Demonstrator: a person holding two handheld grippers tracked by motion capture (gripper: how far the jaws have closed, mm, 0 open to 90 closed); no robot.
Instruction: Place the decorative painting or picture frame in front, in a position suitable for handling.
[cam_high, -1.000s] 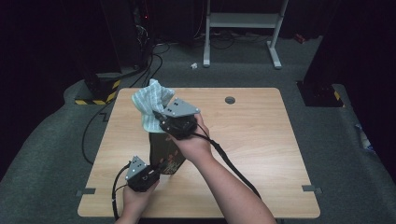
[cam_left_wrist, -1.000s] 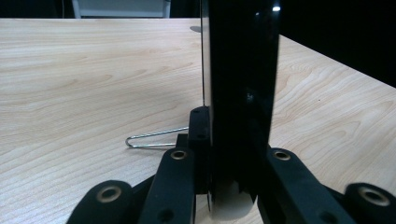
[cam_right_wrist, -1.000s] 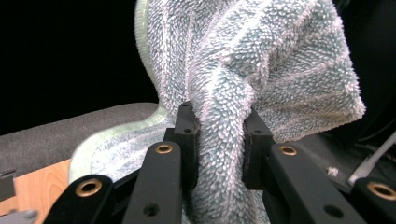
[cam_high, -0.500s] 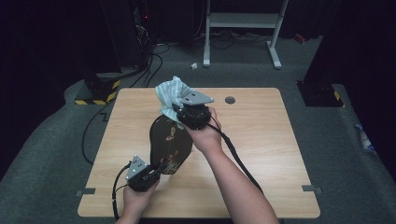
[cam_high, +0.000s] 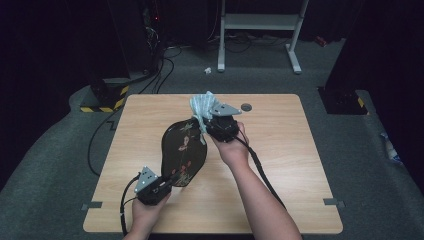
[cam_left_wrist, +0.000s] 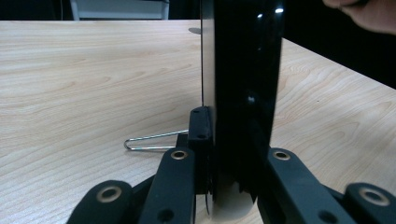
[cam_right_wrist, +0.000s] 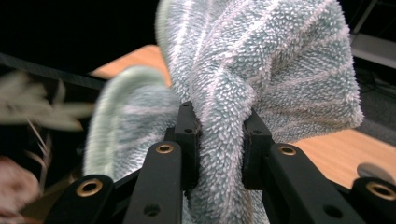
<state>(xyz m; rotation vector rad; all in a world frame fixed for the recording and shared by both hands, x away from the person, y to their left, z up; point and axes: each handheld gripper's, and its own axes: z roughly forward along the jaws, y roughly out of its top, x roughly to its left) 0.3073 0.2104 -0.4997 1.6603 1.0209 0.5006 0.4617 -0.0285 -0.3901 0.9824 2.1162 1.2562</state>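
On the wooden worktop (cam_high: 280, 150), the left gripper (cam_high: 152, 187) sits at the near end of a dark, flower-painted oval plate (cam_high: 184, 150), its jaws clamped on the plate's rim. In the left gripper view the plate's glossy black edge stands upright between the jaws, with a thin wire stand (cam_left_wrist: 152, 140) lying on the wood just beside it. At the plate's far end, the right gripper (cam_high: 220, 125) holds a pale teal cloth (cam_high: 202, 107) pinched tight in its jaws, bunched against the plate.

I see black grippers (cam_high: 152, 188) (cam_high: 220, 125) topped with grey three-cornered plates. Brass-ringed screw holes dot the black jaws. Black cables trail off; my forearms are bare.
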